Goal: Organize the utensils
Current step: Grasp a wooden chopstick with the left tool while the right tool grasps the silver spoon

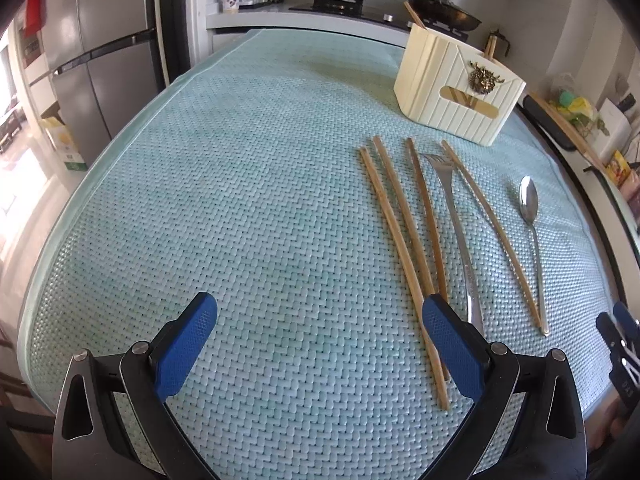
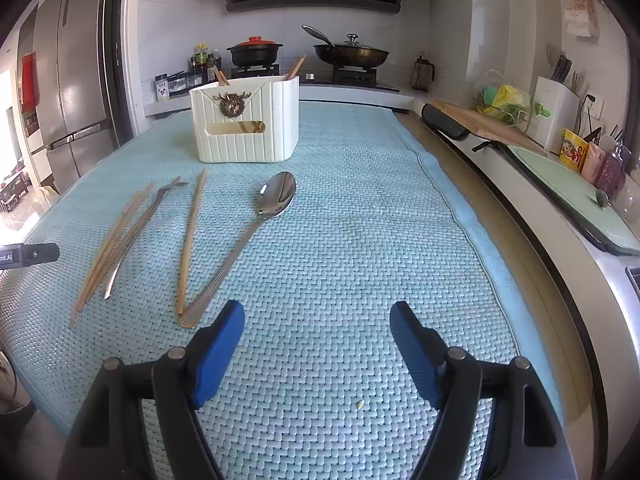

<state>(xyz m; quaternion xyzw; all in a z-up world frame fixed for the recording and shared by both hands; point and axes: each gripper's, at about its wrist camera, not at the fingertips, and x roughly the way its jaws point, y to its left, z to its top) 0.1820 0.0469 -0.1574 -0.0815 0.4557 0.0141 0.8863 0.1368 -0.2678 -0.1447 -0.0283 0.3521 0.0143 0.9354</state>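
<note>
Your four bamboo chopsticks (image 1: 400, 236), steel fork (image 1: 454, 224) and steel spoon (image 1: 530, 216) lie loose on the teal woven bench mat (image 1: 240, 200). The cream ribbed holder (image 1: 456, 92) holds a few chopsticks; most remain. Left gripper (image 1: 320, 344) and right gripper (image 2: 318, 344) fingers gape wide, empty.

Left wrist view: sits low over counter (image 1: 248, 184), looking forward along left tool (image 1: 318, 330), tilted down. Holder (image 1: 456, 92) far ahead, off to right.

Right wrist view: also low over counter (image 2: 360, 216), looking along right tool (image 2: 318, 332), a bit flatter, so stove wall behind holder (image 2: 246, 120) shows. Holder ahead, left of centre.

Shared: holder, spoon (image 1: 530, 216) (image 2: 276, 196) and chopsticks in front of it, stove behind. Right tool pokes into left view at right edge.
</note>
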